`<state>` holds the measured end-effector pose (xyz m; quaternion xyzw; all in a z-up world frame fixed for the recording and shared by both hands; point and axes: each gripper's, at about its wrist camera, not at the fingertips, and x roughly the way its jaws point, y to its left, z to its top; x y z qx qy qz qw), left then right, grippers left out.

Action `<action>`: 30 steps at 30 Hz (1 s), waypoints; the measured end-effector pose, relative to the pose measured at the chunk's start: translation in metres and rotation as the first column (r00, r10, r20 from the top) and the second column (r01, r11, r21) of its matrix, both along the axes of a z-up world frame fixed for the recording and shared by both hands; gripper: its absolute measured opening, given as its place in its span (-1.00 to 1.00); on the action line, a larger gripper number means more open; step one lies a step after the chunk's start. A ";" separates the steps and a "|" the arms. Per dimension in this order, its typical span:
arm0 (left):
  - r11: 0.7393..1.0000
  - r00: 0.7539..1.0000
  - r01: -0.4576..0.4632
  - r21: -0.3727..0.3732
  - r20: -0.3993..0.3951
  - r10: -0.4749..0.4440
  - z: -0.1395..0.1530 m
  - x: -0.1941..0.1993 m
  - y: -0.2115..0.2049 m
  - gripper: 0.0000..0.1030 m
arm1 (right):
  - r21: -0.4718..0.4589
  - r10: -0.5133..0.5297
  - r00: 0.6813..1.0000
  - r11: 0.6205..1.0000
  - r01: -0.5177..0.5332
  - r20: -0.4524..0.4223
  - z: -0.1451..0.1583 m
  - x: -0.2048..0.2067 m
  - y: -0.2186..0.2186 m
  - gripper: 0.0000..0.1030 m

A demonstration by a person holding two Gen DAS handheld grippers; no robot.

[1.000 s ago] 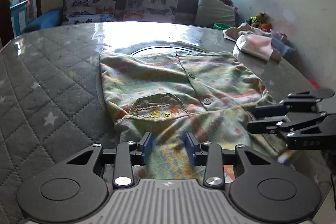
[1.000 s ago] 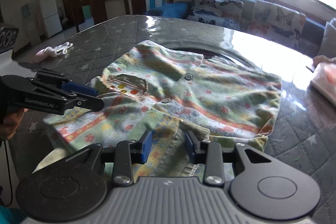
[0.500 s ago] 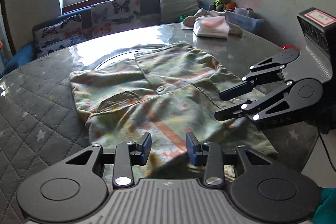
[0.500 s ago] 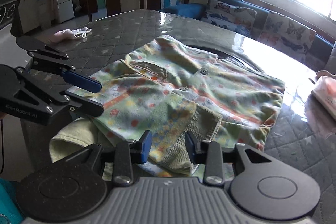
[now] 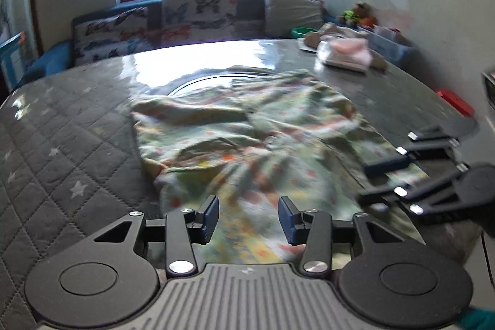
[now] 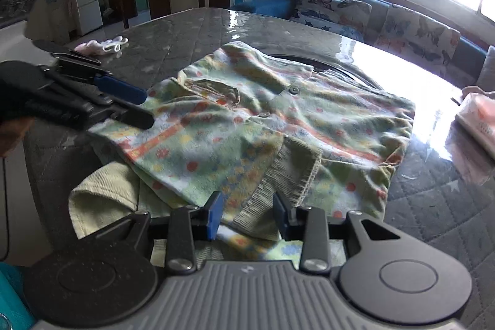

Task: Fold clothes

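A small flowered shirt [image 5: 247, 144] [image 6: 263, 119] with buttons and a chest pocket lies on the grey quilted table [image 5: 62, 144], its sleeves folded in over the front. My left gripper [image 5: 249, 217] hovers over the near hem. Its jaws are opening, and the cloth lies under them without being pinched. From the right wrist it shows at the shirt's left side [image 6: 136, 104], jaws apart. My right gripper [image 6: 247, 215] stands open just over the ribbed cuff [image 6: 287, 175] of the folded sleeve. In the left wrist view it hangs beside the shirt's right edge [image 5: 380, 181].
A stack of folded pink and white clothes [image 5: 343, 51] [image 6: 476, 119] sits at the far right of the table. A small pink garment [image 6: 102, 47] lies at its far left. A red object [image 5: 454, 102] rests near the right rim. A sofa with butterfly cushions [image 5: 173, 20] stands behind.
The left gripper's jaws have widened and its view has swung back to the left, now blurred. The right gripper has drawn back a little toward the near cuff. The shirt lies as before.
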<state>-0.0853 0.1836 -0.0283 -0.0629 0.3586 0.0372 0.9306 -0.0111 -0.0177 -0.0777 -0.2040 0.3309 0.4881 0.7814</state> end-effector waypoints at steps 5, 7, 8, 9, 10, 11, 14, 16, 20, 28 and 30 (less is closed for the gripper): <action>0.998 0.999 -0.041 -0.040 0.012 0.042 -0.001 0.020 0.018 -0.11 | 0.037 -0.011 1.000 0.999 0.010 0.022 0.012 0.009 0.011 -0.30; 0.998 0.999 -0.050 -0.035 0.010 0.050 -0.004 0.027 0.021 -0.11 | 0.049 -0.017 1.000 0.999 0.016 0.024 0.013 0.015 0.018 -0.20; 0.998 0.998 -0.059 -0.031 0.005 0.059 -0.007 0.030 0.023 -0.11 | 0.052 -0.021 1.000 0.998 0.020 0.023 0.011 0.017 0.022 -0.18; 0.997 0.998 -0.069 -0.033 -0.006 0.069 -0.011 0.032 0.025 -0.12 | 0.050 -0.026 1.000 0.998 0.025 0.017 0.008 0.020 0.025 -0.18; 0.996 0.997 -0.078 -0.037 -0.017 0.077 -0.015 0.034 0.028 -0.12 | 0.043 -0.031 0.999 0.999 0.030 0.008 0.005 0.024 0.029 -0.18; 0.996 0.997 -0.081 -0.042 -0.018 0.081 -0.018 0.034 0.030 -0.12 | 0.030 -0.034 0.999 0.999 0.034 -0.002 -0.001 0.026 0.031 -0.18; 0.996 0.997 -0.079 -0.038 -0.019 0.078 -0.018 0.028 0.029 -0.12 | 0.021 -0.028 1.000 0.999 0.028 -0.001 -0.004 0.026 0.030 -0.18; 0.997 0.997 -0.072 -0.039 -0.023 0.071 -0.011 0.020 0.026 -0.11 | 0.019 -0.017 1.000 1.000 0.017 0.015 0.001 0.023 0.025 -0.18; 0.996 0.999 -0.031 -0.087 -0.033 0.028 0.009 -0.006 0.011 0.04 | -0.003 0.015 0.998 1.000 -0.015 0.061 0.012 0.014 0.011 -0.17; 0.985 0.994 0.029 -0.168 -0.097 -0.046 0.021 -0.044 -0.035 0.33 | -0.058 0.060 0.987 0.997 -0.052 0.148 0.017 -0.007 -0.018 -0.05; 0.980 0.992 0.022 -0.196 -0.115 -0.045 0.021 -0.046 -0.041 0.33 | -0.067 0.069 0.985 0.996 -0.058 0.161 0.018 -0.010 -0.025 -0.03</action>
